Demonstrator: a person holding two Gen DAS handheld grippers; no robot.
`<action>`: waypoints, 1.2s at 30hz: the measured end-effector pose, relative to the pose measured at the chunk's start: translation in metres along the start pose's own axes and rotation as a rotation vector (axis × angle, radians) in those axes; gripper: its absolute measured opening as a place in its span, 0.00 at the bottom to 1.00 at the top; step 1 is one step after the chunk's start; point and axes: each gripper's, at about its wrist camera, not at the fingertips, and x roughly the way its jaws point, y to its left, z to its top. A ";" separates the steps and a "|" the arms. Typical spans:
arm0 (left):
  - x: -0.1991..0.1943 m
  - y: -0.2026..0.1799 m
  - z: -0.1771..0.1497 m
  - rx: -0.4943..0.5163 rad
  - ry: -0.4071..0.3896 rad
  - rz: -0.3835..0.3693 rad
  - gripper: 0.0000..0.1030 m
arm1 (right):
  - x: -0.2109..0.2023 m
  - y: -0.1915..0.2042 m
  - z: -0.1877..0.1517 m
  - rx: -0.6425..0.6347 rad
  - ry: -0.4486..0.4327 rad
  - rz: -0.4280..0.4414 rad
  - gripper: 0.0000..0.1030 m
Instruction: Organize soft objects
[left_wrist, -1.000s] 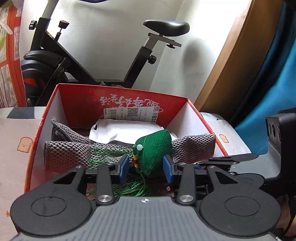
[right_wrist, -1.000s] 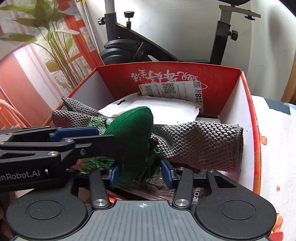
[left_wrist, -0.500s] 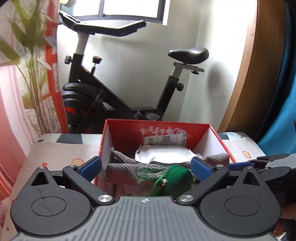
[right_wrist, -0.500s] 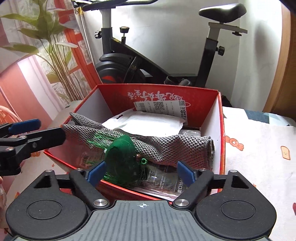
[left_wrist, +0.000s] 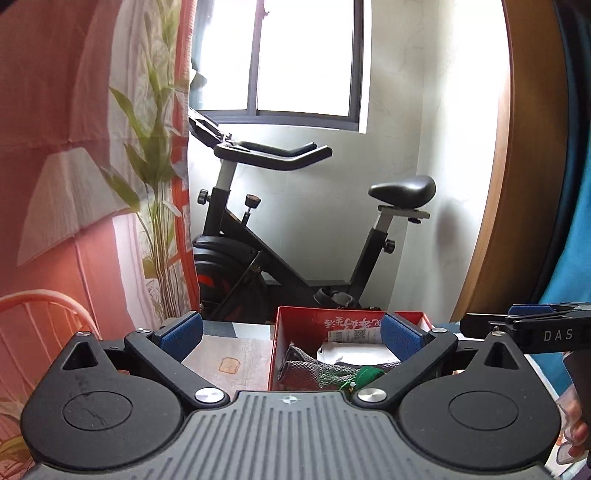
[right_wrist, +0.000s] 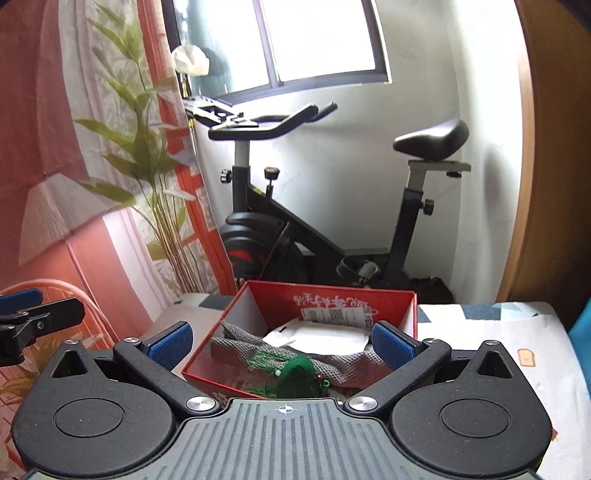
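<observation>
Both your left gripper (left_wrist: 291, 334) and right gripper (right_wrist: 281, 339) are spread wide and empty, above the counter (right_wrist: 517, 332). The green pouch (right_wrist: 297, 380) lies in the red box (right_wrist: 332, 299) on a grey cloth (right_wrist: 347, 363). This placement looks finished; next, find another soft item.

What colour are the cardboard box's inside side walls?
White; only the open cardboard box's far wall and rim are red. Clearest in the right wrist view.

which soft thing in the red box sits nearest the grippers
The green stuffed pouch with tassel threads, at the near edge of the red cardboard box; the grey knitted cloth lies behind.
</observation>
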 end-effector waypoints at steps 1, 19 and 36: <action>-0.009 0.002 0.002 -0.009 -0.005 0.003 1.00 | -0.014 0.003 0.002 -0.003 -0.023 -0.003 1.00; -0.143 0.018 -0.006 -0.084 -0.116 0.014 1.00 | -0.188 0.072 -0.017 -0.051 -0.246 -0.092 1.00; -0.195 0.000 -0.018 0.002 -0.199 0.121 1.00 | -0.241 0.085 -0.049 -0.050 -0.307 -0.090 1.00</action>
